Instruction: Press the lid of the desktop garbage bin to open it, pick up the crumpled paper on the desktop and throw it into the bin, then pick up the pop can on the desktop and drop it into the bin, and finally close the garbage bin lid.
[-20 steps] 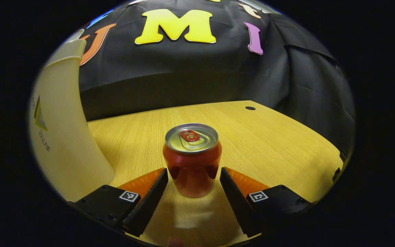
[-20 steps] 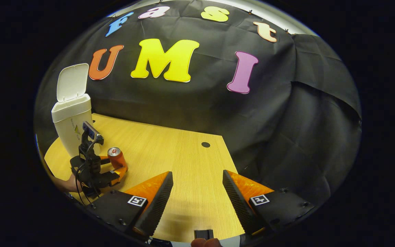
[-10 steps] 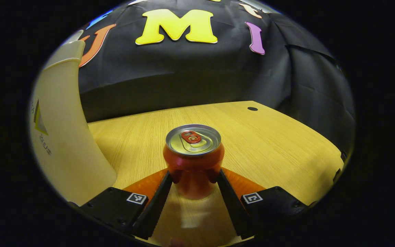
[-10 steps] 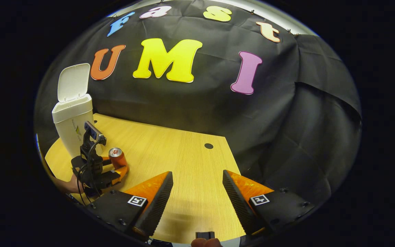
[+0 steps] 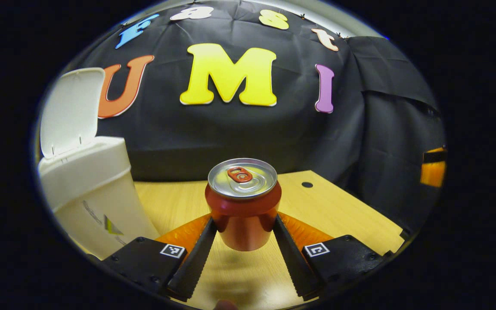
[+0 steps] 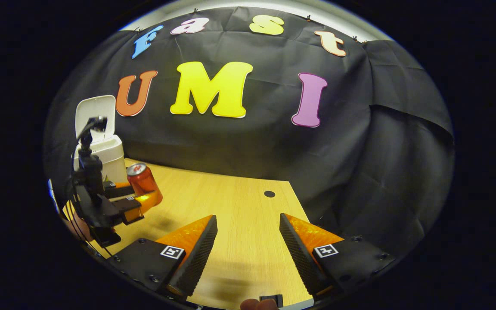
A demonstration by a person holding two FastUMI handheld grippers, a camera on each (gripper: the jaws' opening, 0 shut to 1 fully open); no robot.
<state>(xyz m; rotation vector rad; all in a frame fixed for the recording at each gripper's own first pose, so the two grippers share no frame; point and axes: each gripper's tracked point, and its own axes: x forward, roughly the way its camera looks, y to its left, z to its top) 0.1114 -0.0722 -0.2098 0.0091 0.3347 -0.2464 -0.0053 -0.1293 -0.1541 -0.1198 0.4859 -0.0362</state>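
- Left gripper view: left tool (image 5: pixel 244 232) clamps pop can (image 5: pixel 243 202) at mid-body, lifted off surface (image 5: pixel 338 211).
- Judged light, thin-walled, slick; grip gently.
- Right tool (image 6: pixel 248 241) gapes wide, holding nothing.

Your work surface is a wooden desktop (image 5: pixel 338 206) with a light, yellowish grain running along its length. One small dark round hole (image 5: pixel 307 184) sits in the top near the far edge, just before the black cloth wall. You will find the white garbage bin (image 5: pixel 97 193) standing directly on the desktop at the far left, its lid (image 5: pixel 71 112) tilted up and open. In the right gripper view, the same bin stands at the left rear corner of the desktop.
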